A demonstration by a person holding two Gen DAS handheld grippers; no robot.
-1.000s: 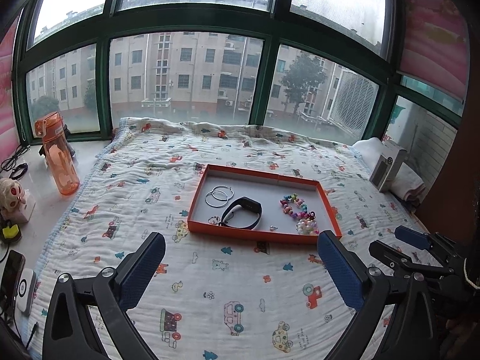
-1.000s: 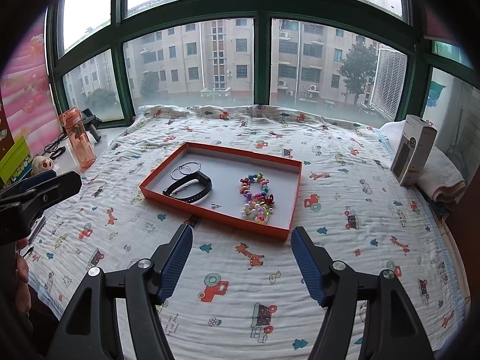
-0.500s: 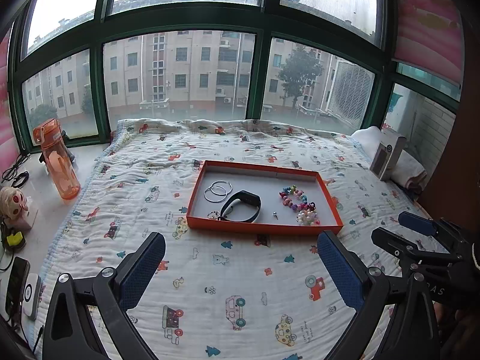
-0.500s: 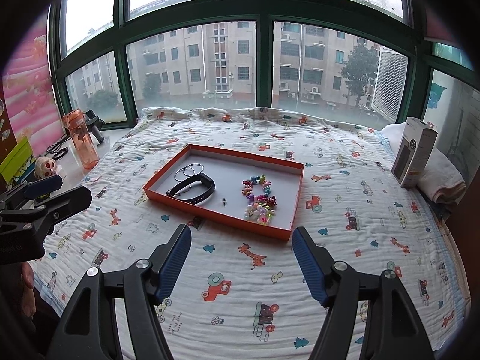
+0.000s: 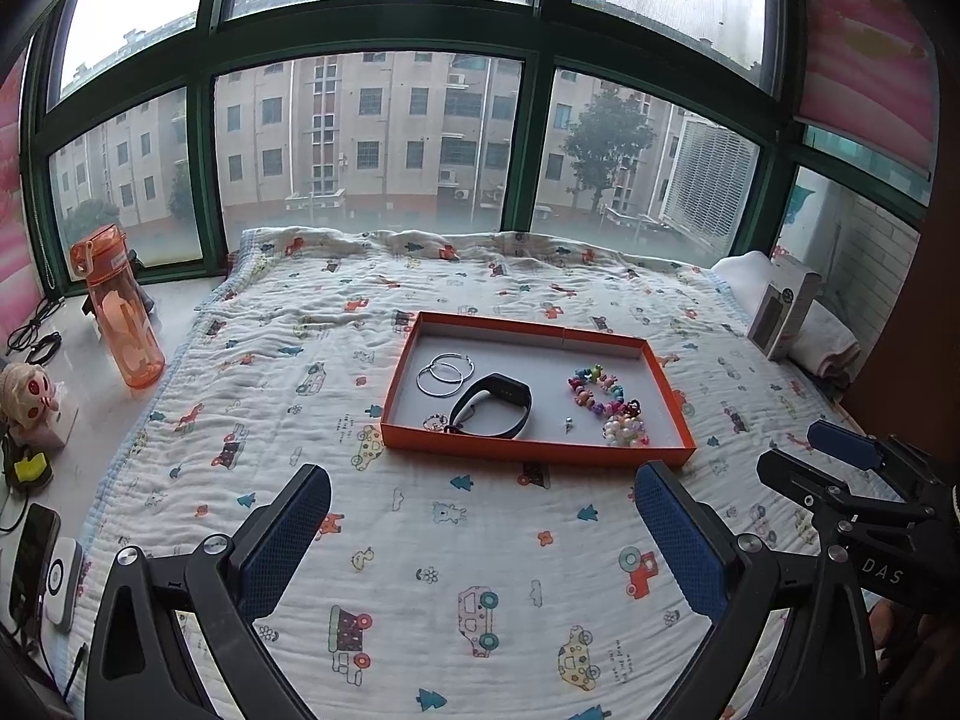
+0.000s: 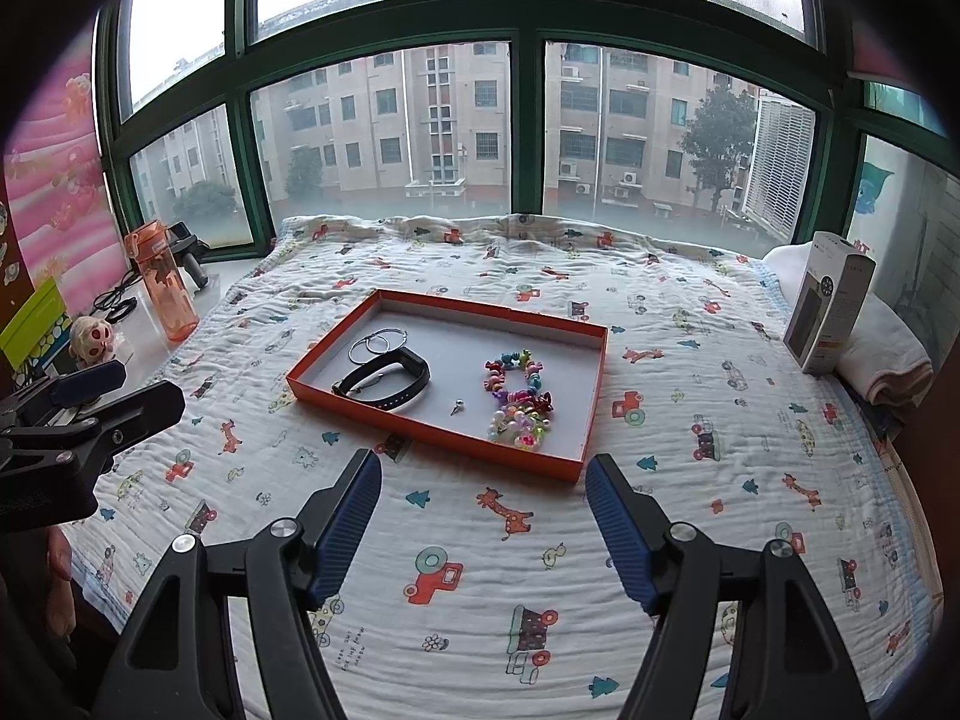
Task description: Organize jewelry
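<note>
While both my jaws stand wide apart and empty over the bed, the orange tray of jewelry lies well ahead, beyond them, untouched.

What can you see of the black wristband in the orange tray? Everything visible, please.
The black wristband is a closed oval loop of matte, rubber-like strap with a thicker flat module on its far side. It lies flat on the grey floor of the shallow orange cardboard tray, in the left half. Its far end lies against or just over the two silver hoop rings. A light thin piece lies inside the loop. No gripper touches it.
</note>
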